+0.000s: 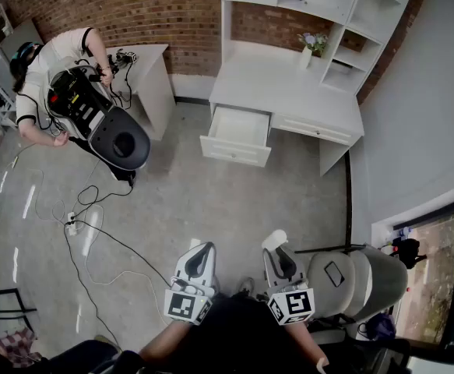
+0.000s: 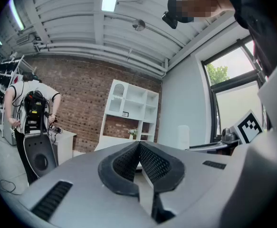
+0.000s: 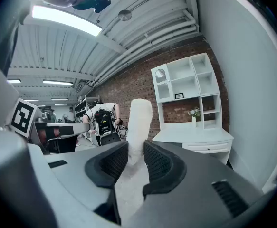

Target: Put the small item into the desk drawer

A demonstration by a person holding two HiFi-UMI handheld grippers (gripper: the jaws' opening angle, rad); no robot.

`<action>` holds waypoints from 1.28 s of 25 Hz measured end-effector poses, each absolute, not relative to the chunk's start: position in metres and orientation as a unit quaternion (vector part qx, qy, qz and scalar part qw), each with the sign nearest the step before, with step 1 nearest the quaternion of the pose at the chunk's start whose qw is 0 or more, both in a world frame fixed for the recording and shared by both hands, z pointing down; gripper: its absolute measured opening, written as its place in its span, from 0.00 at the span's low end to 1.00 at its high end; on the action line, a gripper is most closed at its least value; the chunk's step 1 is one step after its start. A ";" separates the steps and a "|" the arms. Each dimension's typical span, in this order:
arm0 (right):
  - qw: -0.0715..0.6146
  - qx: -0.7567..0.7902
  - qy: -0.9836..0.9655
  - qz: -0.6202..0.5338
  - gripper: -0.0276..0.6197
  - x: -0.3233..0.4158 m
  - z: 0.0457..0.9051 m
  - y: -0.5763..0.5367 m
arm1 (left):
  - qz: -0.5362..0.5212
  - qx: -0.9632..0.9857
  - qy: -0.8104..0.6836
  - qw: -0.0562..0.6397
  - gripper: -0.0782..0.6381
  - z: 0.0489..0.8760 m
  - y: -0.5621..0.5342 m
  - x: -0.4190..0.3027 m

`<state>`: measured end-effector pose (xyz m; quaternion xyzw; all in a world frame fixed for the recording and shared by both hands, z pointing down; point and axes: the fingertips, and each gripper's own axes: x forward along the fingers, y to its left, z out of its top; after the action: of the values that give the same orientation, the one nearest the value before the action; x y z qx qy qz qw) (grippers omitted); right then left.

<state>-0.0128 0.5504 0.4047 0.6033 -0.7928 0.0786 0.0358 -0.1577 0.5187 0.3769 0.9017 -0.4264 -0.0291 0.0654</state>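
A white fluffy item [image 3: 139, 122] stands up between my right gripper's [image 3: 136, 161] pads, which are shut on its lower end; in the head view the white fluffy item [image 1: 273, 240] pokes out past the right gripper [image 1: 278, 257]. My left gripper [image 1: 198, 257] is held beside it, shut with nothing in it; the left gripper [image 2: 138, 161] has its pads meeting at the tips. Far ahead stands the white desk [image 1: 281, 80] with its left drawer [image 1: 237, 135] pulled open. The desk [image 3: 193, 136] also shows in the right gripper view.
A person [image 1: 51, 61] bends over a black chair [image 1: 121, 140] and a small white table [image 1: 149, 61] at the left. Cables [image 1: 94, 240] trail across the grey floor. A grey armchair [image 1: 359, 283] sits close at my right. A vase of flowers [image 1: 312, 47] stands on the desk.
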 end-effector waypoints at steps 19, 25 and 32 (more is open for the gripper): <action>0.025 0.601 -0.795 0.079 0.23 0.005 0.403 0.563 | -0.022 0.901 -0.429 0.065 0.14 0.378 0.531 -0.136; 0.023 0.597 -0.798 0.080 0.23 0.024 0.404 0.568 | -0.019 0.898 -0.435 0.063 0.14 0.378 0.535 -0.119; 0.026 0.582 -0.808 0.085 0.23 0.055 0.418 0.561 | -0.003 0.893 -0.448 0.052 0.14 0.379 0.540 -0.089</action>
<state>0.0549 0.5606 0.4178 0.5822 -0.8082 0.0849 0.0258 -0.0891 0.5395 0.3794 0.8927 -0.4476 -0.0031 0.0516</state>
